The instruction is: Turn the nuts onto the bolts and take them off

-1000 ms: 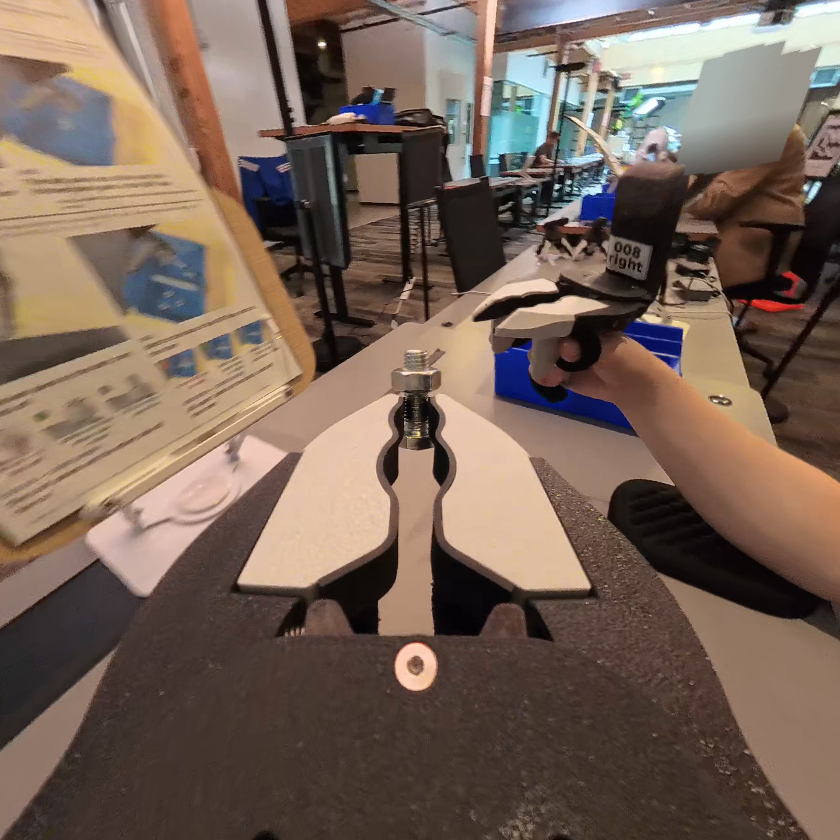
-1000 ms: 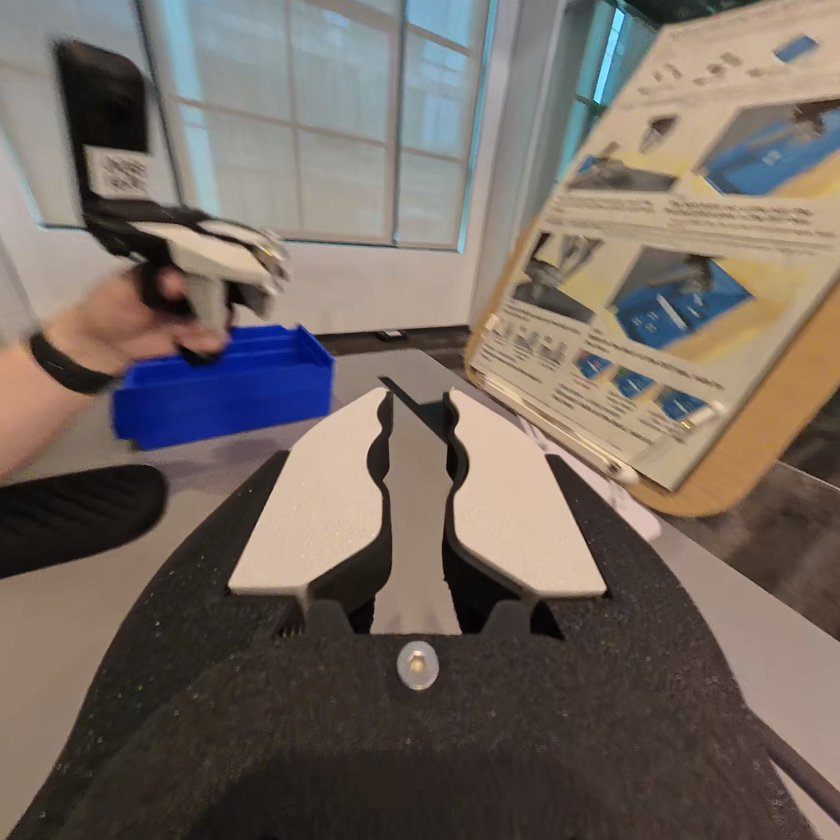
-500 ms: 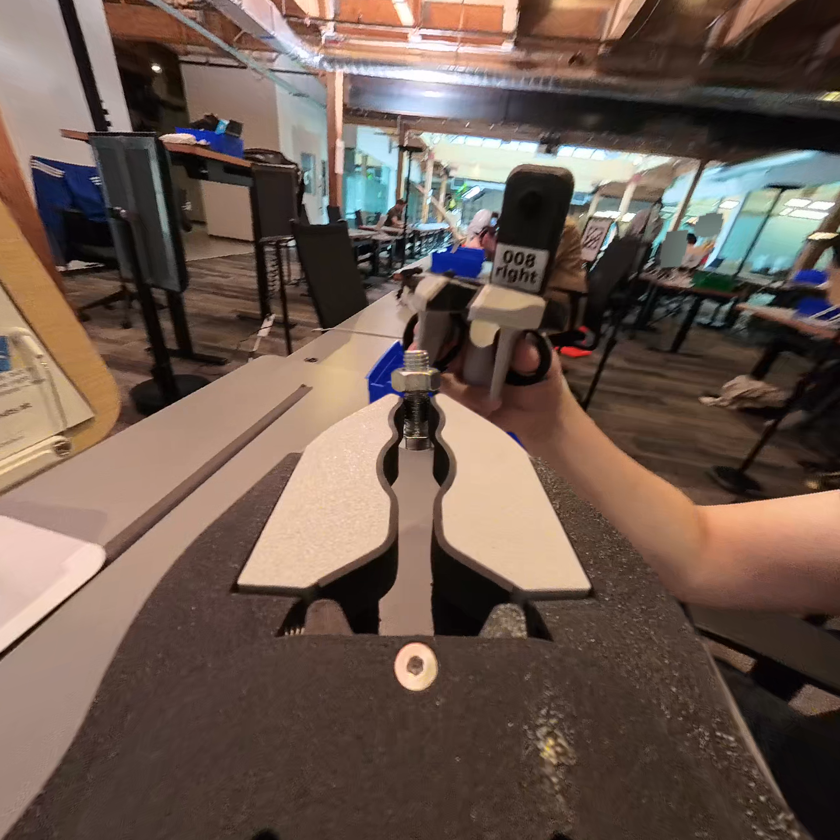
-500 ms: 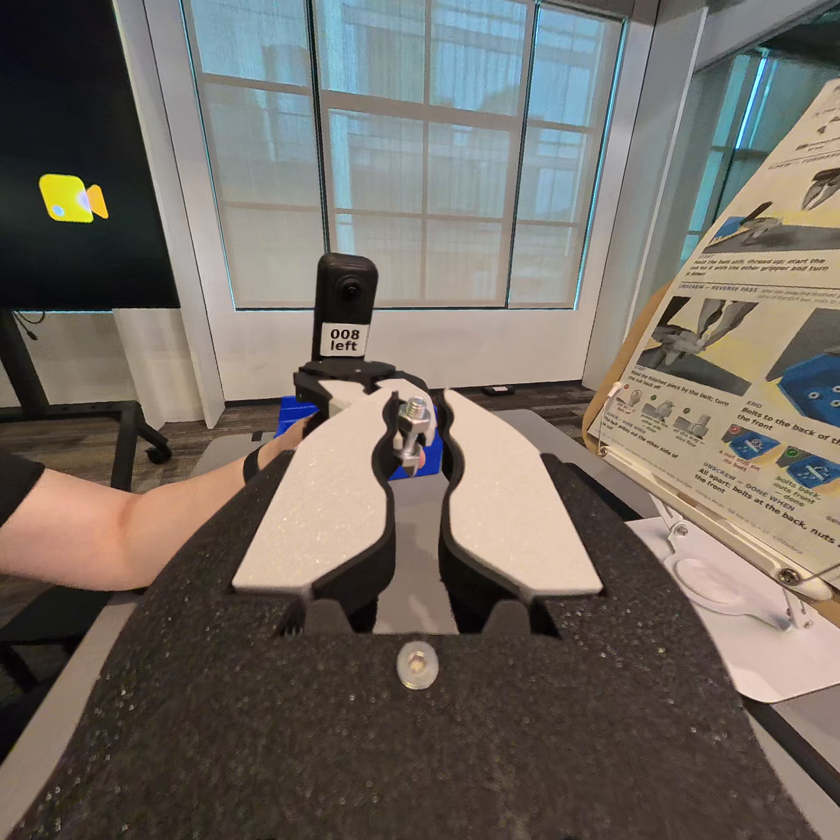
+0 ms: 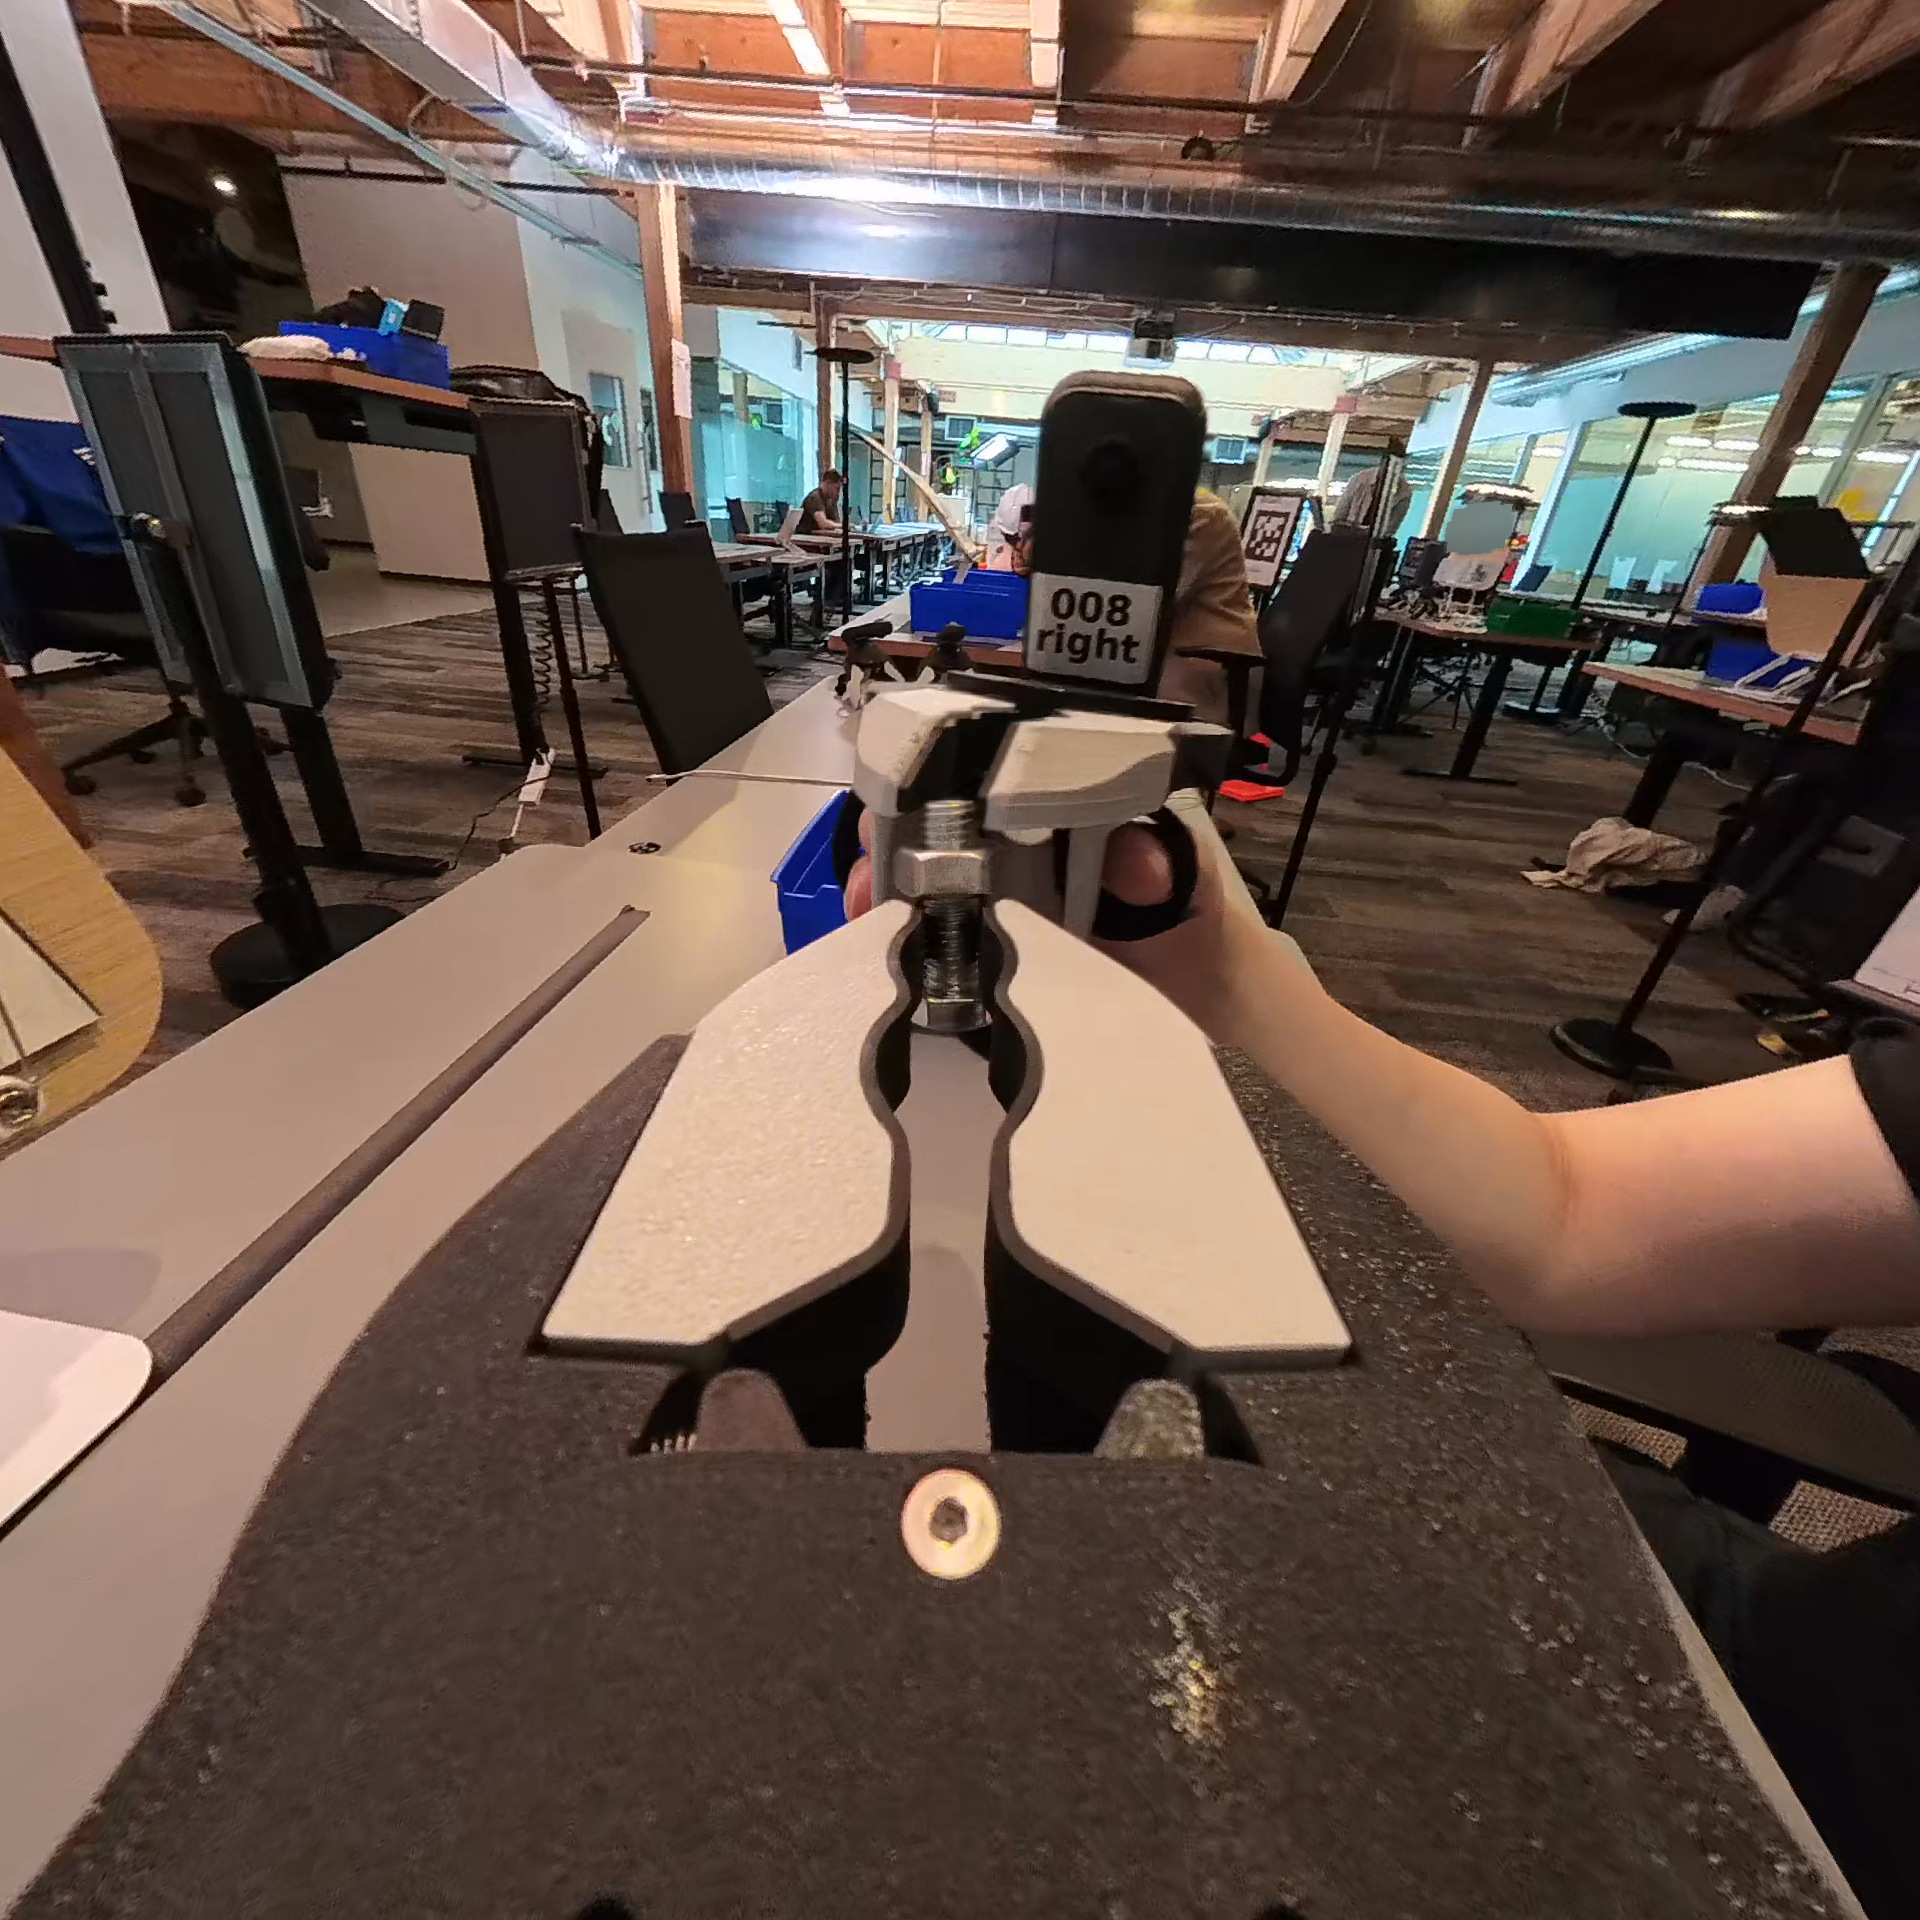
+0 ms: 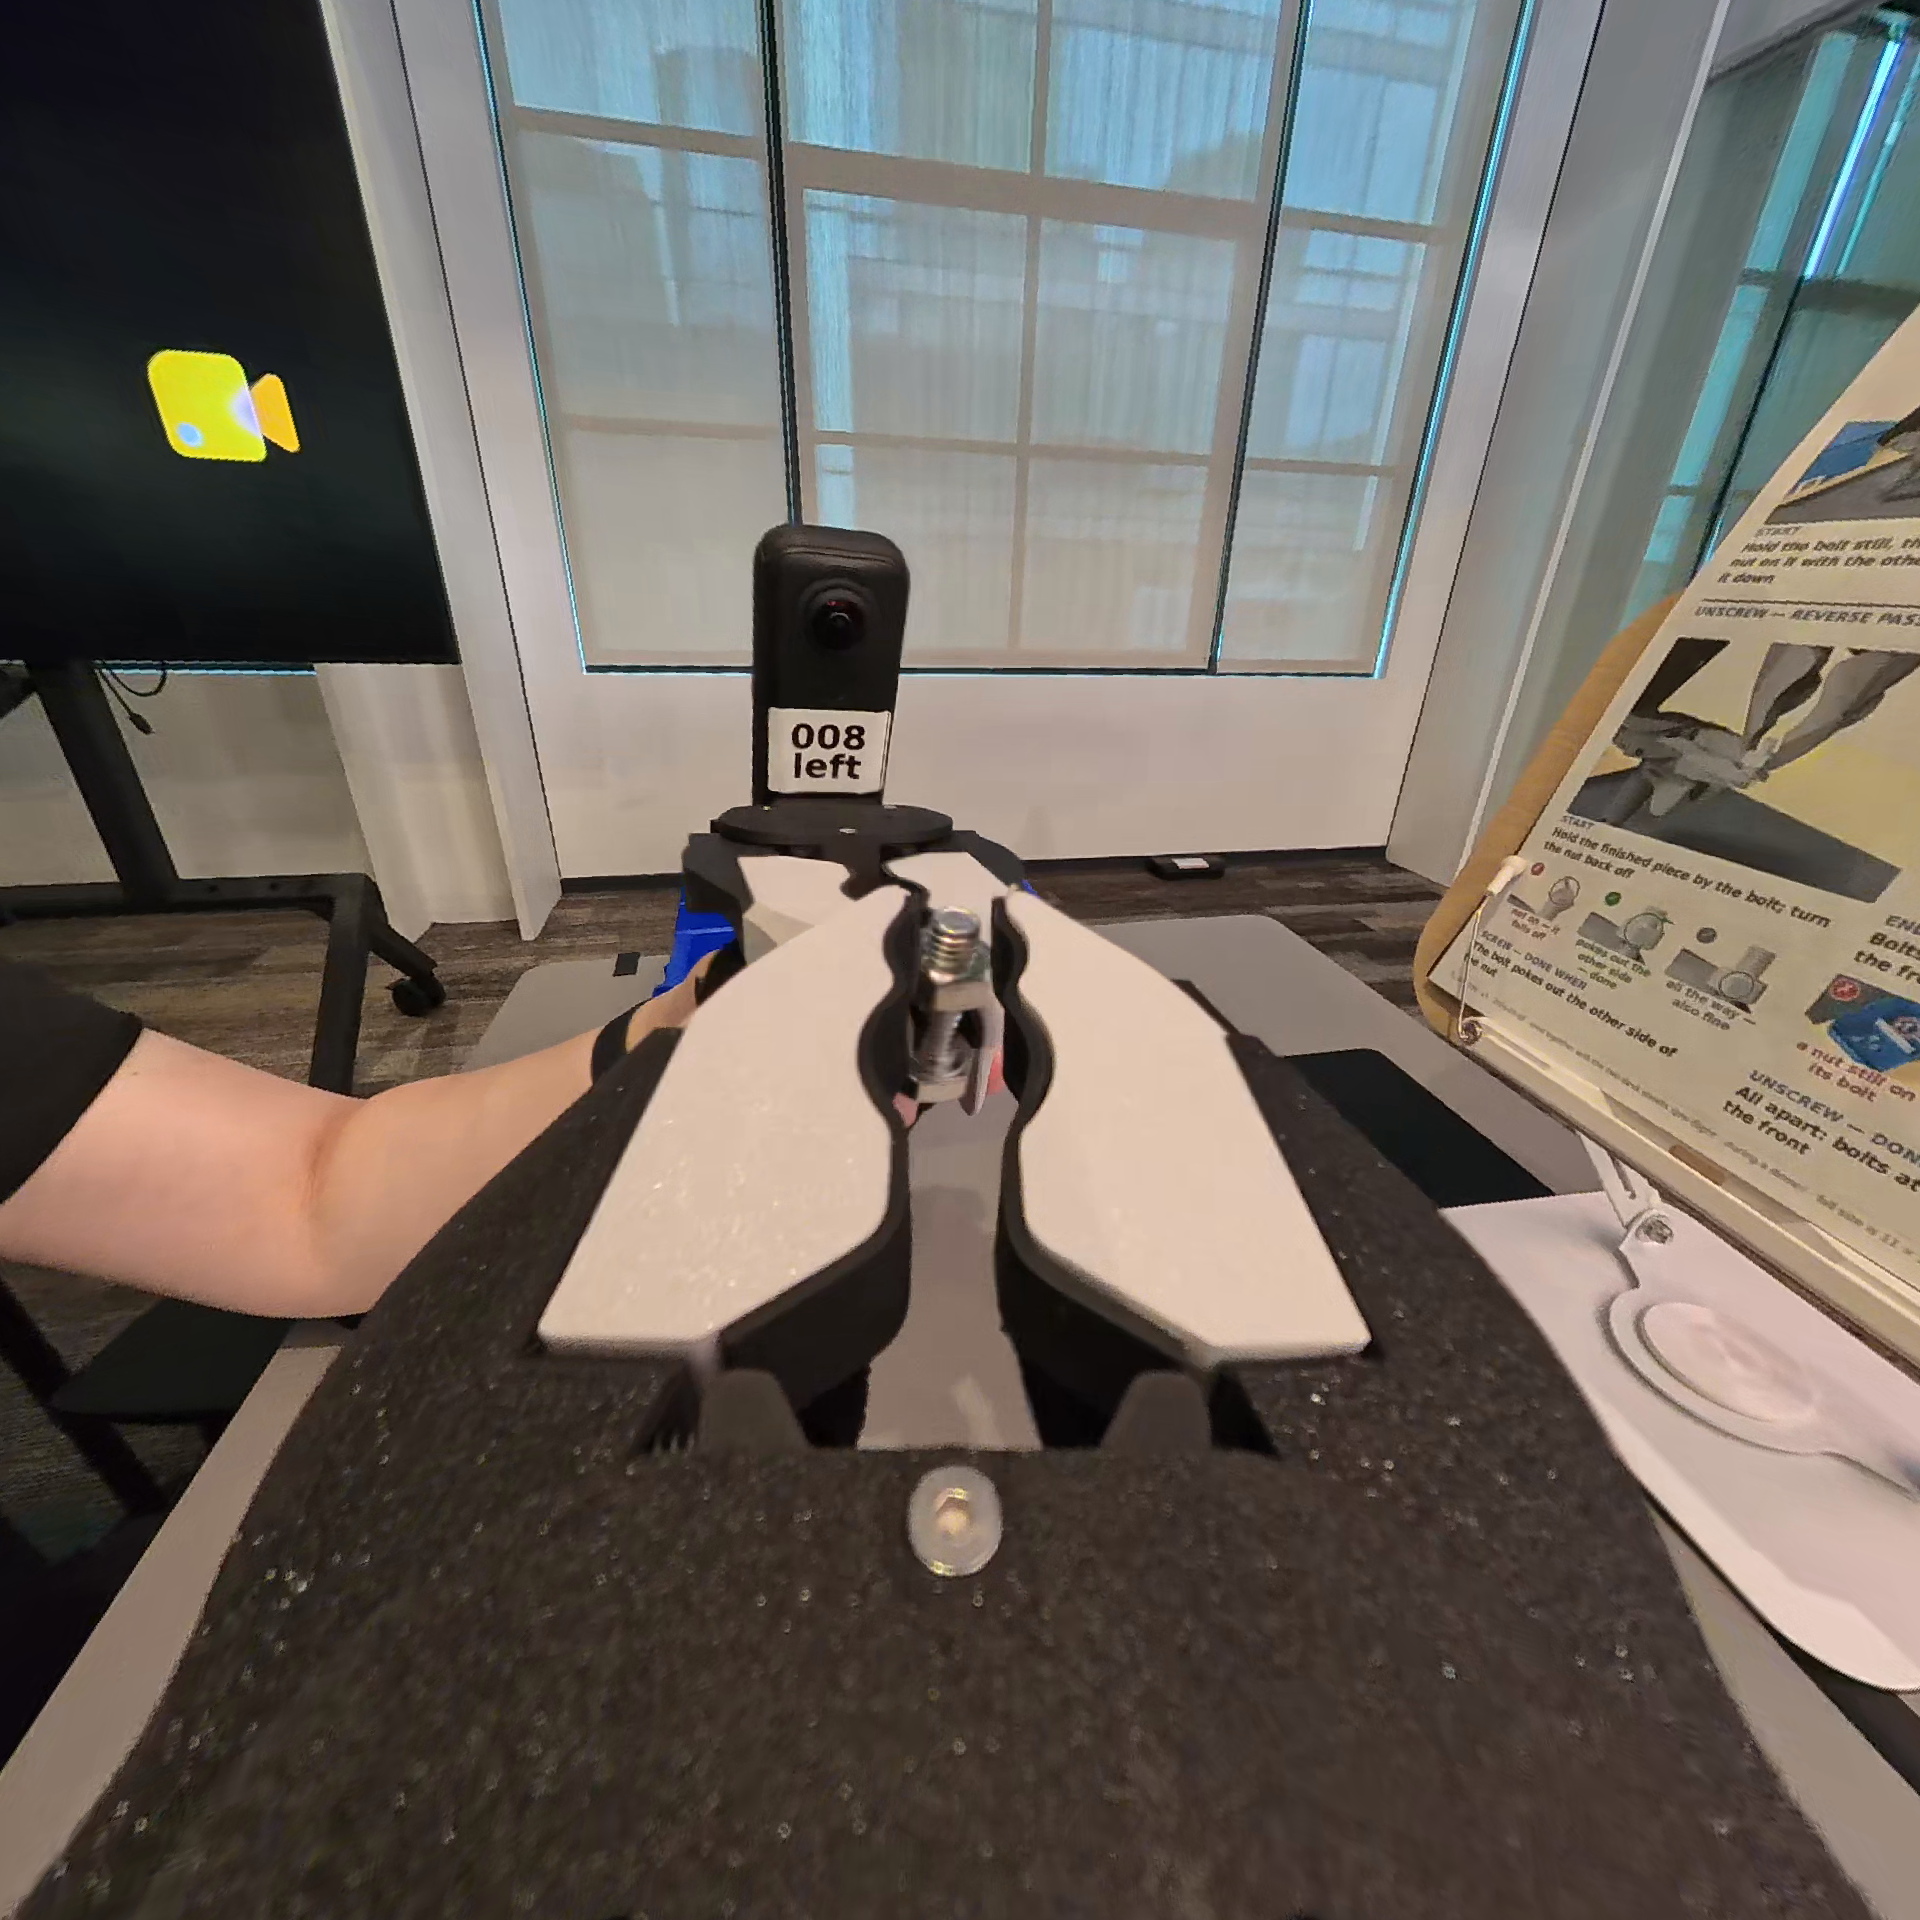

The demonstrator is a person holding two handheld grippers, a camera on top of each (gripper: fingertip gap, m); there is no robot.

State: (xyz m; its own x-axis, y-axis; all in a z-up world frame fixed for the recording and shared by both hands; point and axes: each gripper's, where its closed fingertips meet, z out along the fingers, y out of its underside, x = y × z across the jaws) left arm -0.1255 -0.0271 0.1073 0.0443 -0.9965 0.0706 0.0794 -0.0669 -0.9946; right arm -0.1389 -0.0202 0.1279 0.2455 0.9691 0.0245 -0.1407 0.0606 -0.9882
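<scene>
The table (image 5: 343,1081) is grey and smooth, with a long dark groove (image 5: 416,1112) running along its top. A blue bin (image 5: 810,883) sits on it at the far side. On the other side a white flat stand (image 6: 1704,1423) lies on the table and holds up a tilted board with pictures (image 6: 1714,904). A black pad (image 6: 1403,1112) lies flat near that board.
</scene>
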